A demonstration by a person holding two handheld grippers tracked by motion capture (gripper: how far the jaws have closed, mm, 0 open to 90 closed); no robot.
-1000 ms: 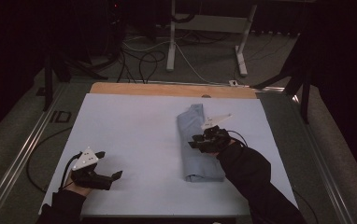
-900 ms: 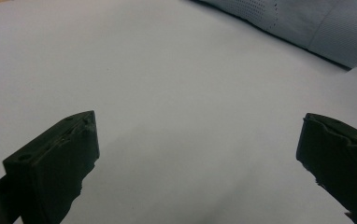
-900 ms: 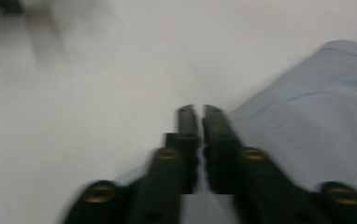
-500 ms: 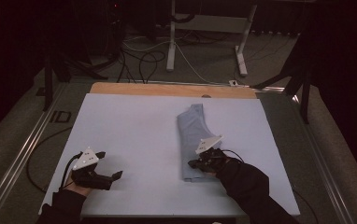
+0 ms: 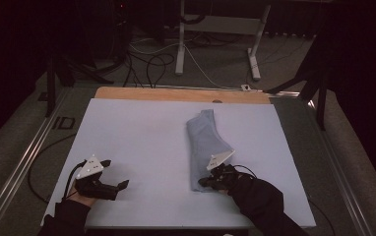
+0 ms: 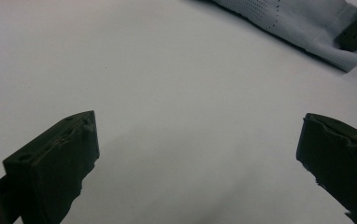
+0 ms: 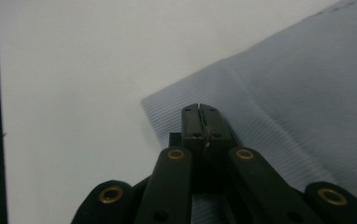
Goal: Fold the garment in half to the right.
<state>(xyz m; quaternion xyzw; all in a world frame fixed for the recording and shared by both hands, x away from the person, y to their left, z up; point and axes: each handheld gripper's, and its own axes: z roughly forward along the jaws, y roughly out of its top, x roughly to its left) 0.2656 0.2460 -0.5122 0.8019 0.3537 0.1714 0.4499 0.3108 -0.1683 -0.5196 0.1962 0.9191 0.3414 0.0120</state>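
Table (image 5: 141, 142): pale sheet over a wooden top. Folded light-blue ribbed garment (image 5: 203, 145): lies flat right of centre, lengthwise away from the person. Right tool (image 5: 206, 183): jaws pressed together at the garment's near corner, cloth pinch not discernible. Left tool (image 5: 119, 186): jaws spread wide, empty, over bare table near the left front.

Folded cloth (image 5: 203, 147) on table (image 5: 137, 132), right of centre, lengthwise.

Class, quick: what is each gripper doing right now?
Left gripper: open, holding nothing.
Right gripper: shut, on the folded pale blue ribbed cloth; grip cannot be told.
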